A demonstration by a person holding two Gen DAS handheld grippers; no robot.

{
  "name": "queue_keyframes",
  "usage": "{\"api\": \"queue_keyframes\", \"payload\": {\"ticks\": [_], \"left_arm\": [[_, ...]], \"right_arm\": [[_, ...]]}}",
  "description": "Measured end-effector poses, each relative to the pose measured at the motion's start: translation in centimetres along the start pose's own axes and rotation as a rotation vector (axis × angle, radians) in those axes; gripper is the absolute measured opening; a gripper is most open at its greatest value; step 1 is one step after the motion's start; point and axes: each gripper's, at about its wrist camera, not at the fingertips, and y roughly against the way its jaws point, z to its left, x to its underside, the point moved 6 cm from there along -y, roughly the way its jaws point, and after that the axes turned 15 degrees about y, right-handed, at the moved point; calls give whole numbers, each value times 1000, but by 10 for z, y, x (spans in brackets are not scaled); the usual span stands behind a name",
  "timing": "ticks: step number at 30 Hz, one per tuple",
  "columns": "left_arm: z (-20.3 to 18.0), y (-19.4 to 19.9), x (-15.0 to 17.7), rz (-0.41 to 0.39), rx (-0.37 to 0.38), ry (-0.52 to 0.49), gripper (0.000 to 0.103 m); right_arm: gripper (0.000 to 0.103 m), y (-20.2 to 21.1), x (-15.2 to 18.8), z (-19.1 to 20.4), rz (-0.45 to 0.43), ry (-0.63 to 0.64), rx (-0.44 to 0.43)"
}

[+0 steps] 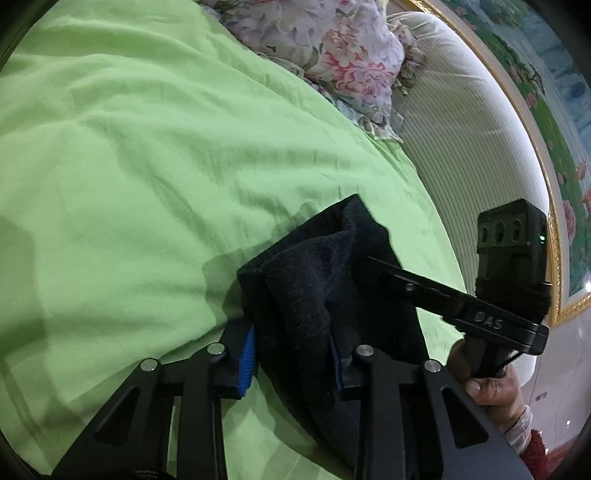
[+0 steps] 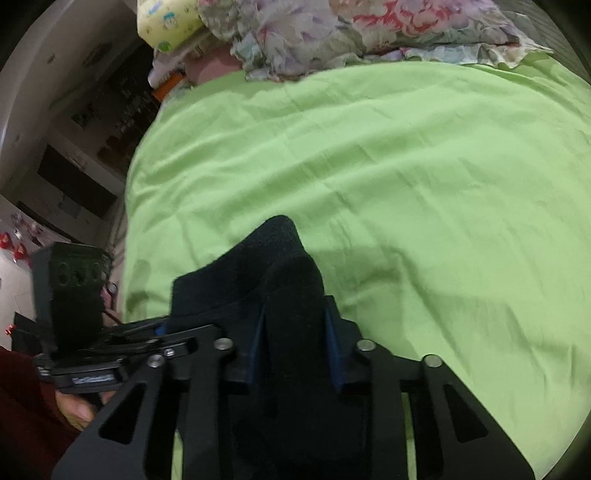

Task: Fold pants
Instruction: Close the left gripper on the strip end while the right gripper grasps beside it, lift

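The pants (image 1: 317,280) are dark navy fleece, bunched and lifted above a green bed sheet (image 1: 129,147). My left gripper (image 1: 291,350) is shut on a thick fold of the pants, cloth filling the gap between its blue pads (image 1: 248,354). My right gripper (image 2: 295,343) is shut on another bunch of the same pants (image 2: 273,273). In the left wrist view the right gripper's body (image 1: 495,321) shows at the right, its finger pressed into the cloth. In the right wrist view the left gripper's body (image 2: 81,325) shows at the left. The rest of the pants hangs hidden below.
A floral quilt (image 1: 343,55) is heaped at the head of the bed, also in the right wrist view (image 2: 351,29). A ribbed white headboard (image 1: 461,129) stands behind it. A yellow-green pack (image 2: 166,22) and dark shelving (image 2: 92,147) lie beyond the bed's left edge.
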Motion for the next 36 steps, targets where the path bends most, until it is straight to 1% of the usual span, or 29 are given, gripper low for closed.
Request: {"api": "queue_keyframes", "payload": {"ticks": [2,5,10,13,15,19,24,30,36], "left_arm": [[-4,2,2,11,13,-4,27],[-13,7,3,22,38,-14,24],[-42,27,13,25,101,-75,20],[-63,41,24,23,152,-109,19],[-75,49,32,24,167,-142,19],[-105,59,55,44,208,-220,19],[-135,66,85,83,248,-293,18],[-169,71,139,150,297,-411,18],[-192,66,187,212,310,-494,18]], "right_arm": [[25,11,1,5,-28,2,2],[24,30,-1,14,-64,12,15],[24,70,1,20,-148,0,52],[24,97,10,28,-224,-23,69],[23,117,21,35,-263,-34,88],[23,151,43,42,-320,-70,113],[22,186,75,48,-369,-105,156],[21,220,115,47,-439,-164,195],[20,245,154,48,-500,-222,218]]}}
